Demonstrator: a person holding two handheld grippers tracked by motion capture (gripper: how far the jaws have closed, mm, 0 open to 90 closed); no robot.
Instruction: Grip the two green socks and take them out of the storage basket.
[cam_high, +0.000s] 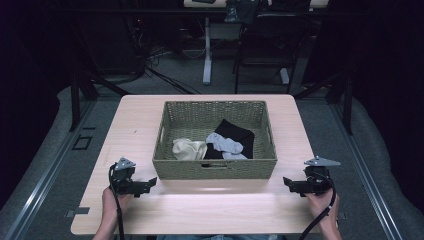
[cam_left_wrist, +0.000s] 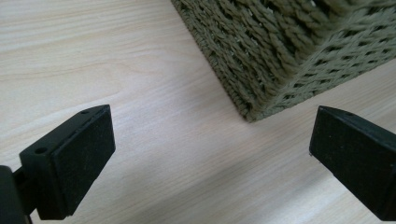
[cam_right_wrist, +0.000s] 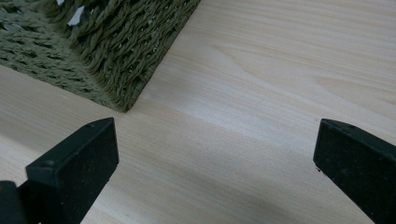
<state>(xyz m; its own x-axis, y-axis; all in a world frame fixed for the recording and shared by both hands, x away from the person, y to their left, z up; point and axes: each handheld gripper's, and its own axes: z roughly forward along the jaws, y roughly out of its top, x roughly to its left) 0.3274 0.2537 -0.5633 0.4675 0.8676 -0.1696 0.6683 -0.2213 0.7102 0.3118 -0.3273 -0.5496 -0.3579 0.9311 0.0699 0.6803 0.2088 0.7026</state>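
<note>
I have both grippers low over the table (cam_high: 150, 215) on the near side of the woven basket (cam_high: 214, 169), the left gripper (cam_high: 145, 185) off its near left corner and the right gripper (cam_high: 290, 184) off its near right corner, each pointing inward, neither touching it; in both gripper views the jaws stand wide apart with bare wood between them, nothing pinched. The socks are what I judge I'm after: a cream sock (cam_high: 189, 149) at the near left of the basket, a grey sock (cam_high: 225, 144) beside it, lying on a black sock (cam_high: 235, 132) toward the middle and right. To do this well I reckon I lift a gripper first so it clears the rim, come down from above, not across the wall, and keep the jaws spread until they straddle one bunched fold. The cream sock looks the easiest, lying apart from the overlapping pair; pinching deep into soft cloth should stop it slipping, and I'd watch not to snag the weave
</note>
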